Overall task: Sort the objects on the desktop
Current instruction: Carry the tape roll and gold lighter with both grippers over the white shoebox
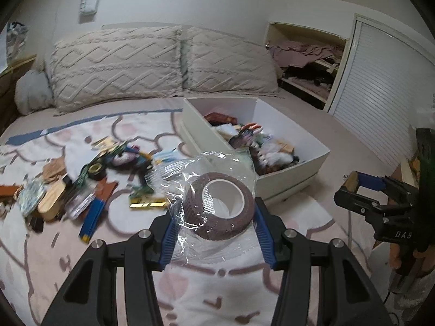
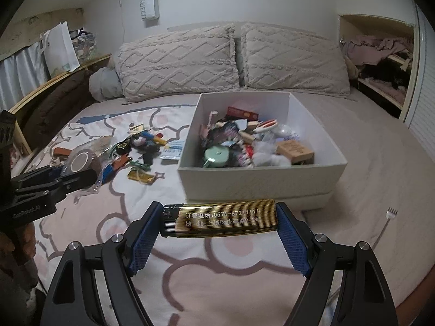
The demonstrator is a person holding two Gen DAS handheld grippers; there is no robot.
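My left gripper (image 1: 214, 217) is shut on a brown tape roll (image 1: 217, 206) wrapped in clear plastic, held above the patterned bedspread. In the right wrist view the same roll (image 2: 80, 160) shows at the far left, clamped in that left gripper (image 2: 68, 175). My right gripper (image 2: 217, 217) is shut on a gold lighter (image 2: 223, 221) with printed text, held crosswise by its two ends. The right gripper (image 1: 353, 187) also appears at the right edge of the left wrist view. Ahead stands the white box (image 2: 320, 167), part full of small items; it is (image 1: 206, 135) just beyond the roll.
A pile of loose small objects (image 1: 89, 174) lies on the bedspread left of the box, seen too as a pile (image 2: 136, 146). Two cream pillows (image 2: 233, 62) line the headboard. An open cupboard (image 1: 307, 62) with clothes is at the back right. A small white fork-like tool (image 2: 391, 213) lies right.
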